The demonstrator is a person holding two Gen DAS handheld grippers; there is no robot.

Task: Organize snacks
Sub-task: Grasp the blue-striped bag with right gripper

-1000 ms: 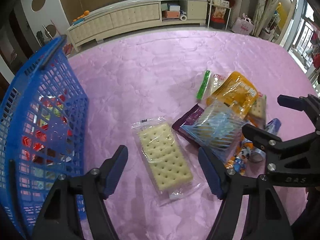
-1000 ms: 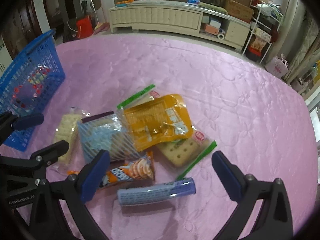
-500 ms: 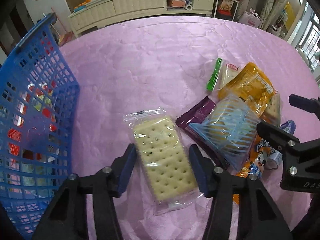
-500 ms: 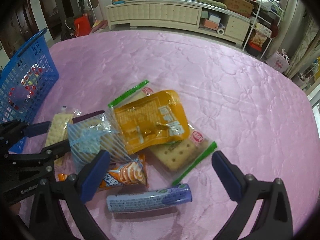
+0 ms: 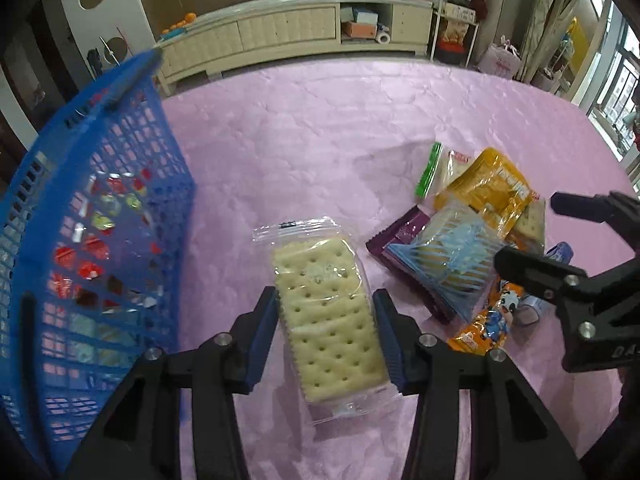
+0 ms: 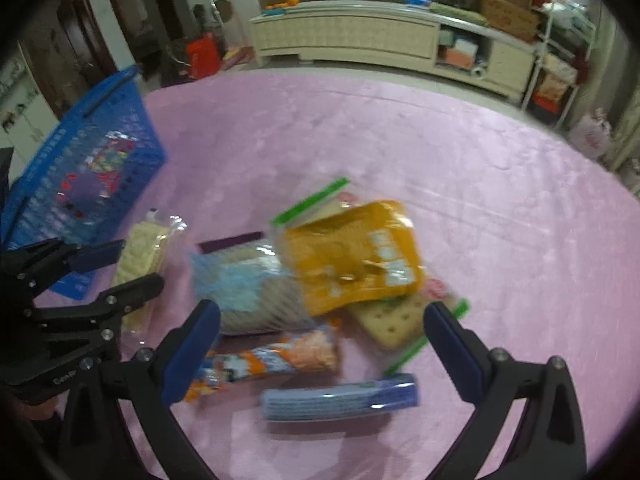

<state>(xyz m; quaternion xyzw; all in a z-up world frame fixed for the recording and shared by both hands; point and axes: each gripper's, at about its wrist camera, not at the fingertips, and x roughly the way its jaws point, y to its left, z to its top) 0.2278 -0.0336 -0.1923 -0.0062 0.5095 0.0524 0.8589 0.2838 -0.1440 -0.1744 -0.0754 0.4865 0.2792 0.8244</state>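
A clear pack of pale crackers (image 5: 328, 312) lies on the pink tablecloth, lengthwise between the jaws of my left gripper (image 5: 325, 302). Those jaws are closing, and both blue pads touch the pack's long sides. The blue mesh basket (image 5: 120, 160) stands just to the left, with several wrapped snacks inside. My right gripper (image 6: 322, 314) hangs open above the snack pile: an orange pouch (image 6: 356, 256), a blue-striped pack (image 6: 240, 288), an orange cartoon bar (image 6: 272, 360), a blue tube (image 6: 340, 398) and a green-edged cracker pack (image 6: 392, 320). Nothing is between its pads.
A purple pack (image 5: 400, 236) sticks out from under the striped pack. Pink tablecloth (image 5: 300, 140) stretches bare beyond the pile. A cream cabinet (image 5: 280, 36) stands past the far table edge, and shelves are at the right.
The left jaws have narrowed from wide apart to resting against the cracker pack's sides. The right gripper's view has tilted a little, and it stays open over the pile.
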